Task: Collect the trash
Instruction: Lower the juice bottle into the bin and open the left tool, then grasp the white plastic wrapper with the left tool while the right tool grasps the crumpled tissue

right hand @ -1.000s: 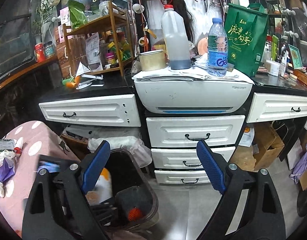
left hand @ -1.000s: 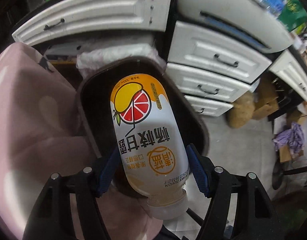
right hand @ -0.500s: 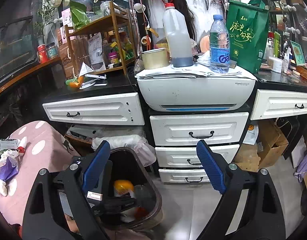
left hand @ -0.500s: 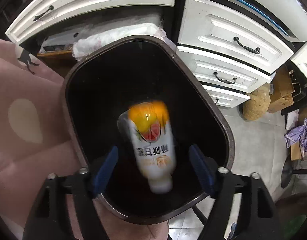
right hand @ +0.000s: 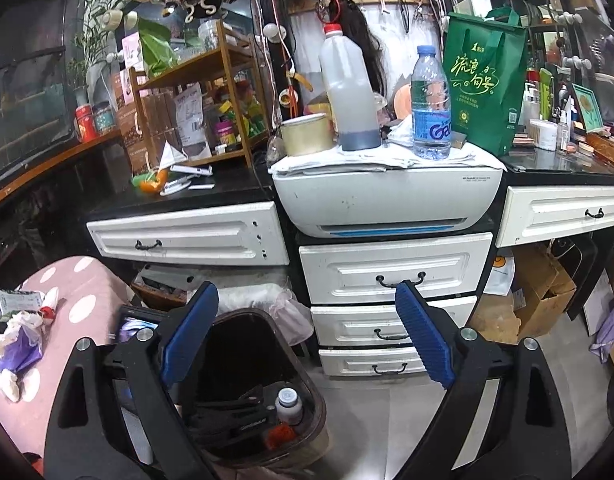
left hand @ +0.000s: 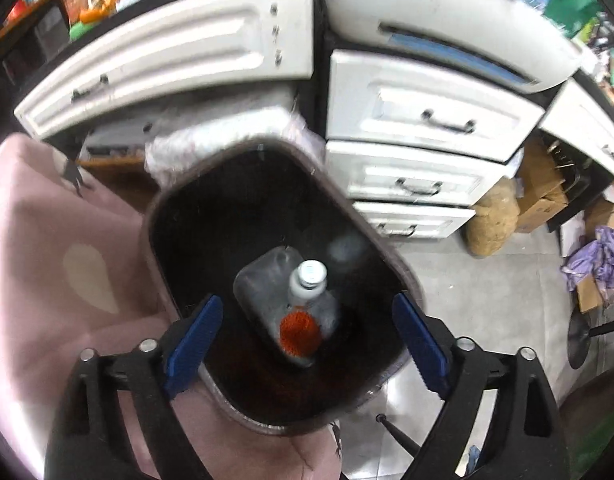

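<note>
Left wrist view: my left gripper [left hand: 307, 336] hangs over the dark bin [left hand: 179, 208], fingers spread wide with nothing between the blue pads [left hand: 193, 340]; the jaws have just been opening. A second ago they clamped the drink bottle [left hand: 307, 280] above the bin mouth, half a second ago it was falling, blurred, and now it stands at the bottom, white cap up. I judge this piece of trash delivered and the left gripper free for the next. Bin contents: the bottle, a round orange-red thing [left hand: 301, 334] just beside it, both on a pale patch at the bottom; I cannot tell what that patch is. Right wrist view: my right gripper [right hand: 307, 336] is also spread wide and empty, pointed at the white drawers [right hand: 395, 268]. On the pink spotted cloth [right hand: 79, 280] at left lie crumpled wrappers [right hand: 19, 340] and a small carton [right hand: 17, 304], likely next to collect.
</note>
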`<action>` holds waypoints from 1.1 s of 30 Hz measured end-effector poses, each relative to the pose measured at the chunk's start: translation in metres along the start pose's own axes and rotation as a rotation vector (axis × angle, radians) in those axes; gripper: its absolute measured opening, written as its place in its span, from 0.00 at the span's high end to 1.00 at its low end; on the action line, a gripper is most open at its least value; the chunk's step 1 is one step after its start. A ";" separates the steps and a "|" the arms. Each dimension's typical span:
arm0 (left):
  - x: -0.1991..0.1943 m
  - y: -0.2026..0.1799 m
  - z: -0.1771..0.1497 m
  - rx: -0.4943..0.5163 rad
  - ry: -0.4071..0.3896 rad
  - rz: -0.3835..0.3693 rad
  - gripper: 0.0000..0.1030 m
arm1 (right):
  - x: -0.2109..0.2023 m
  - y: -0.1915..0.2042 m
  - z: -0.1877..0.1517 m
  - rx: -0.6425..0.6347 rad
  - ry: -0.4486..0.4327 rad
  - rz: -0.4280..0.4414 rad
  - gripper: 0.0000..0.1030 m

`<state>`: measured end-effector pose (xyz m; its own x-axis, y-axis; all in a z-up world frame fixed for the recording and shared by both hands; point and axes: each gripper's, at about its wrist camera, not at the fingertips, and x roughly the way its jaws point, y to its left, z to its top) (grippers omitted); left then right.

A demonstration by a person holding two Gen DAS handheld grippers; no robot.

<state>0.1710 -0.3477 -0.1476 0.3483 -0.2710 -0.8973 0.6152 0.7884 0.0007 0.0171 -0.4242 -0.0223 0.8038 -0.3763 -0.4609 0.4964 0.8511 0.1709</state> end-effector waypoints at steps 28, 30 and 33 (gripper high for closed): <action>-0.186 0.147 -0.123 -0.149 -0.333 0.181 0.05 | -0.007 0.076 -0.032 -0.183 0.065 0.161 0.07; -0.192 0.165 -0.133 -0.182 -0.337 0.215 0.05 | -0.007 0.090 -0.038 -0.225 0.082 0.192 0.07; -0.199 0.190 -0.147 -0.224 -0.330 0.246 0.05 | -0.007 0.114 -0.048 -0.292 0.120 0.254 0.07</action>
<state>0.1142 -0.0630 -0.0340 0.6935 -0.1937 -0.6939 0.3311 0.9411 0.0682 0.0520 -0.3071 -0.0409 0.8362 -0.1098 -0.5373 0.1591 0.9862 0.0460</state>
